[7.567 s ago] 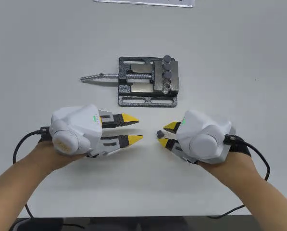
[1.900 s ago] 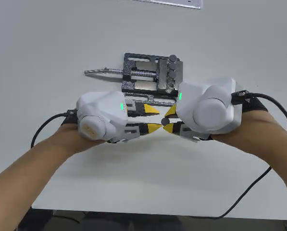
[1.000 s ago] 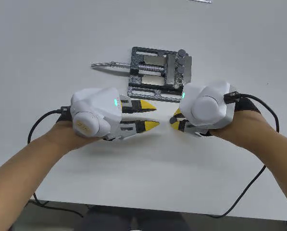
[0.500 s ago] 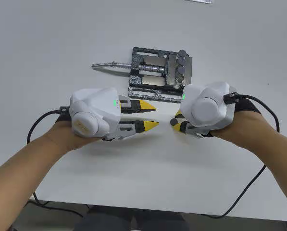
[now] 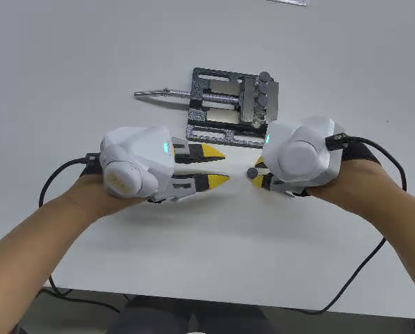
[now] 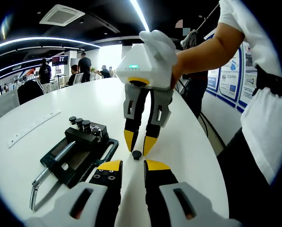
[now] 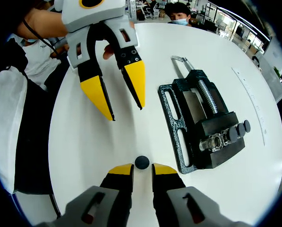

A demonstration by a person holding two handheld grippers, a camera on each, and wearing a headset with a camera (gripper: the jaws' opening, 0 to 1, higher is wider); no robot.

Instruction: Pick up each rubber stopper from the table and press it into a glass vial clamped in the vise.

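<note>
In the head view the right gripper [image 5: 256, 174] sits right of centre. Its yellow-tipped fingers are clamped on a small dark round rubber stopper [image 5: 251, 172], which is held only at their very tips, close to the white bench [image 5: 68, 69]. The right gripper view shows the rubber stopper [image 7: 141, 162] low in the centre of the frame. It is pinched between the two fingertips and pokes out ahead of them.

The left gripper [image 5: 223, 167] lies left of centre in the head view and points toward the right gripper. Its fingers are apart with nothing between them, and their tips are near the rubber stopper but not touching it. In the right gripper view the left gripper [image 7: 124, 106] comes in from the top of the frame, fingers spread. In the left gripper view the right gripper [image 6: 139, 151] hangs down from the upper centre, with the rubber stopper [image 6: 137, 154] at its tips.

A black metal vise [image 5: 224, 111] lies flat on the bench above centre in the head view, and its silver screw handle [image 5: 158, 92] sticks out to the left. At the right end of the vise, three dark seated stoppers [image 5: 265, 88] stand in a row. In the right gripper view a clear glass vial [image 7: 215, 142] shows next to that row, clamped in the vise with its mouth uncovered. The rubber stopper is well apart from the glass vial.
</note>
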